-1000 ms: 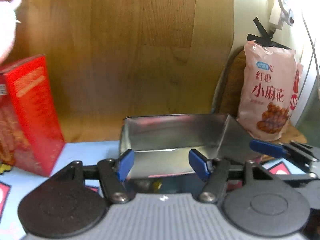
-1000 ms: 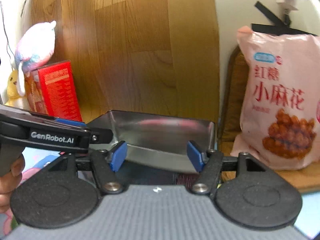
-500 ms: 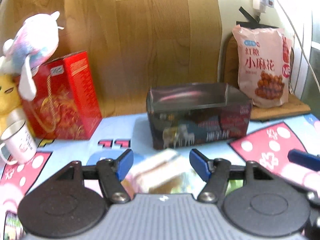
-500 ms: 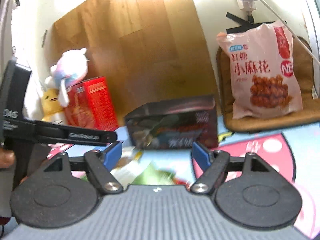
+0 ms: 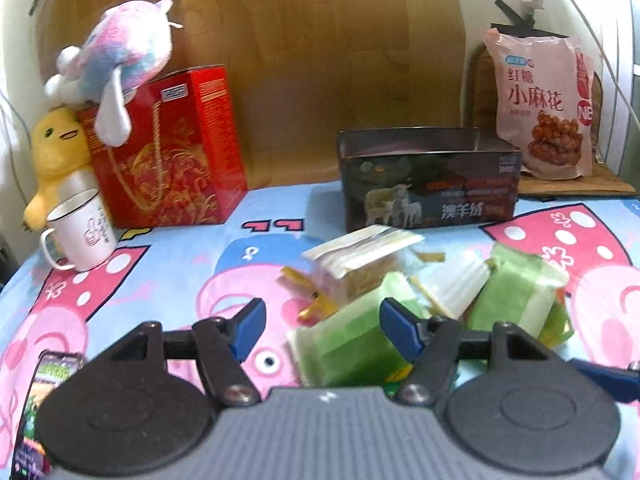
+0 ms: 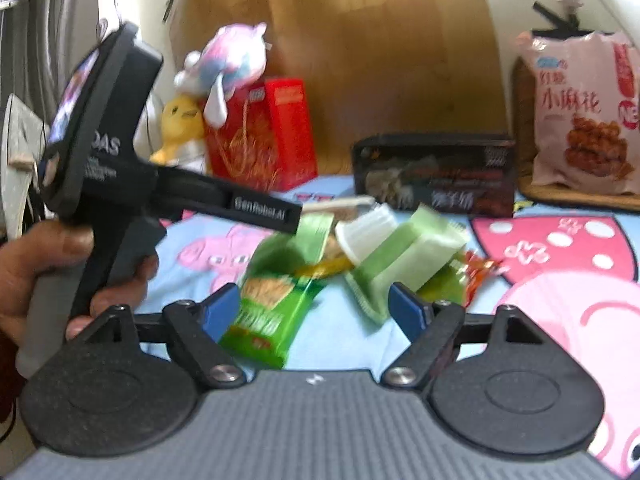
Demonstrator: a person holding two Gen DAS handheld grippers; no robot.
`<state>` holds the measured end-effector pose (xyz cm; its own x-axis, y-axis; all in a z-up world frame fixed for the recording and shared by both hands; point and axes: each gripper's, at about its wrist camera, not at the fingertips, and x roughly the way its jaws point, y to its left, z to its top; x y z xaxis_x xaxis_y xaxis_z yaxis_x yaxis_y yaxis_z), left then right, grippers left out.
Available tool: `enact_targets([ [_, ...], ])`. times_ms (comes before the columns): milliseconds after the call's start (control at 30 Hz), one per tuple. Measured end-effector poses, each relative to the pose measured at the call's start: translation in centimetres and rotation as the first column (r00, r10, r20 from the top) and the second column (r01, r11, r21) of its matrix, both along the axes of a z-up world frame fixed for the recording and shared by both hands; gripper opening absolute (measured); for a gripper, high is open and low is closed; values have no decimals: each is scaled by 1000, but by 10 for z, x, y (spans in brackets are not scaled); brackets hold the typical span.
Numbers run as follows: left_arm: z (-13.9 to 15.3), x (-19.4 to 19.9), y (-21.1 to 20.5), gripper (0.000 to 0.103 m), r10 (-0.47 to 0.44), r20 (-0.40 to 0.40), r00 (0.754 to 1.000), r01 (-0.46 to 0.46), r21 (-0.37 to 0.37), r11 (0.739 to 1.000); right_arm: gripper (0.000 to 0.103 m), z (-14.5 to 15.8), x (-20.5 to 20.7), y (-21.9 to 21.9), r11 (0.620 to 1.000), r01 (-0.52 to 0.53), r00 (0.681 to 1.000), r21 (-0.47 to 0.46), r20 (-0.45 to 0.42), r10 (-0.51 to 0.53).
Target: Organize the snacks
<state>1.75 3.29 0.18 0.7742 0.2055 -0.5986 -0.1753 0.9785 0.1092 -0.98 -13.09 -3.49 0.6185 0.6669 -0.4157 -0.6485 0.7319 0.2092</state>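
Observation:
A pile of snack packets lies on the cartoon tablecloth in front of an open dark tin box [image 5: 428,184] [image 6: 432,176]. The pile holds a clear-wrapped cracker pack [image 5: 360,256], a white packet [image 5: 456,284] and green packets [image 5: 516,296] [image 6: 404,256]. My left gripper [image 5: 322,326] hovers open over the near edge of the pile, with a green packet [image 5: 352,344] lying under its right pad. My right gripper [image 6: 314,310] is open, its jaws still opening, above a green cracker packet [image 6: 272,308] that its pads do not touch.
A red gift box [image 5: 168,152] with plush toys [image 5: 120,52] on it stands at the back left, beside a white mug [image 5: 80,232]. A pink snack bag [image 5: 540,100] leans at the back right. A hand [image 6: 40,264] holds the left gripper's handle [image 6: 120,184].
Both grippers have pulled back from the tin box, which now stands farther off. The snack pile has come into view under them. The right jaws stand wider.

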Motion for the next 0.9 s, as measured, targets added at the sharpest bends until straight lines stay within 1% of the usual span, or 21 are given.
enact_targets([
  [100,-5,-7,6,65,23,-3,1000,-23,-1,1000,84,-3,2,6,1000,-19,999,-2,-33,19],
  [267,-13,-12,17,65,66,-10,998,-66,4,998,88,-6,1,15,999,-34,998,-25,-45,33],
  [433,-17,-14,27,65,101,-5,995,-101,14,995,89,-12,3,26,998,-36,997,-56,-67,32],
  [600,-18,-13,32,66,115,-1,993,-115,27,993,91,-15,8,37,996,-42,996,-73,-77,36],
  [733,-19,-13,33,66,118,4,993,-118,35,992,91,-19,13,47,993,-35,996,-112,-84,25],
  [900,-20,-11,33,67,114,3,994,-114,36,993,91,-19,15,50,992,-28,997,-120,-81,18],
])
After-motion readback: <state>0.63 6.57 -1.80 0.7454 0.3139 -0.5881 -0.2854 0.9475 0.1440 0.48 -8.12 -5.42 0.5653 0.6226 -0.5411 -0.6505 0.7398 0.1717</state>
